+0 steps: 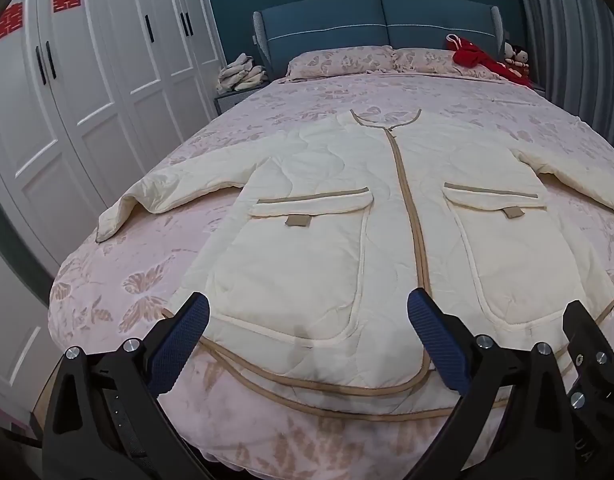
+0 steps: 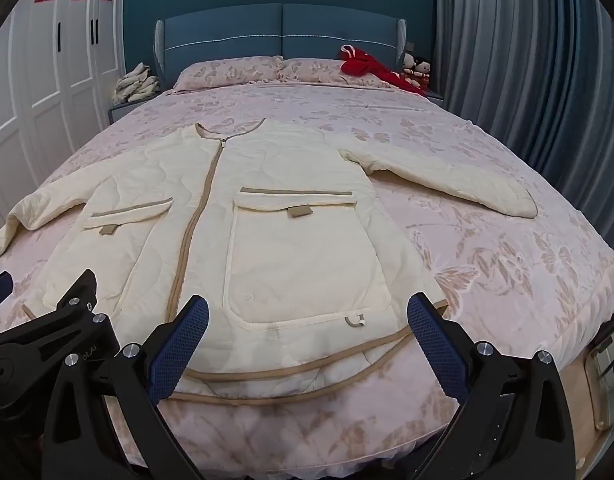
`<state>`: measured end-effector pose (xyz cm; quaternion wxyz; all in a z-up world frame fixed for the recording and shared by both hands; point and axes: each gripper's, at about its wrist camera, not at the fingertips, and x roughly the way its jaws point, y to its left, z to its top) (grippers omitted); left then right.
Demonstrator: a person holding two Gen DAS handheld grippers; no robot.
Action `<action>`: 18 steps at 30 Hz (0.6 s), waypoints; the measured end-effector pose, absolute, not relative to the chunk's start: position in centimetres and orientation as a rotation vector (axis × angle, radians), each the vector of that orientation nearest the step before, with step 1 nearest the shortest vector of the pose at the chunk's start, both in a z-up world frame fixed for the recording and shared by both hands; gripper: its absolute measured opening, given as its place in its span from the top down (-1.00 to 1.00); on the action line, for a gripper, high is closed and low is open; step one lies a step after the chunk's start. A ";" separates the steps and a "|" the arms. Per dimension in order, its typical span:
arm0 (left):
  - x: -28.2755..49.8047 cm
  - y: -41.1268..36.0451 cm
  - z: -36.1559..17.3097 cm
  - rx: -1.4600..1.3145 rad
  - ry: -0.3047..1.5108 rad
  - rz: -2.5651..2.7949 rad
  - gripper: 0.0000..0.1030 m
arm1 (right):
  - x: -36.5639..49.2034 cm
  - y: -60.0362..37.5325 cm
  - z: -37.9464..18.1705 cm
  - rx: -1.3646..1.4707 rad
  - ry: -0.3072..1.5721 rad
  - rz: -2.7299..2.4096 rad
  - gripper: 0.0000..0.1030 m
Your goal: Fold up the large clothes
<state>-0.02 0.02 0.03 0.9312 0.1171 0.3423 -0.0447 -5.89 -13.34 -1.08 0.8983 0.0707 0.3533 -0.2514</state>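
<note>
The soft, puffy jacket (image 1: 347, 216) lies flat near the bed's (image 1: 119, 280) foot edge; both released grippers (image 1: 307, 332) (image 2: 307, 332) should pinch its hem.

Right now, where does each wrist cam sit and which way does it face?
Left wrist: at the bed's foot, tilted down over the cream quilted jacket; open left gripper shows, right gripper's black frame at right.
Right wrist: beside it, same aim; open right gripper shows.
Shared: jacket, pink floral bedspread, blue padded headboard.
</note>
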 end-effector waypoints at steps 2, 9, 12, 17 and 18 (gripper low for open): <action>0.0 0.0 0.0 0.238 0.696 -0.093 -0.88 | -5.7 -13.3 -1.0 0.147 0.731 -0.521 -0.90; 0.0 0.0 0.0 0.237 0.696 -0.093 -0.87 | -5.8 -13.3 -1.0 0.147 0.729 -0.520 -0.90; 0.0 0.0 0.1 0.236 0.696 -0.094 -0.87 | -5.8 -13.3 -1.0 0.148 0.730 -0.521 -0.90; 0.0 0.0 0.1 0.235 0.695 -0.093 -0.86 | -5.8 -13.4 -1.1 0.149 0.730 -0.520 -0.90; 0.0 0.0 0.1 0.235 0.695 -0.094 -0.86 | -5.8 -13.2 -1.0 0.149 0.730 -0.520 -0.90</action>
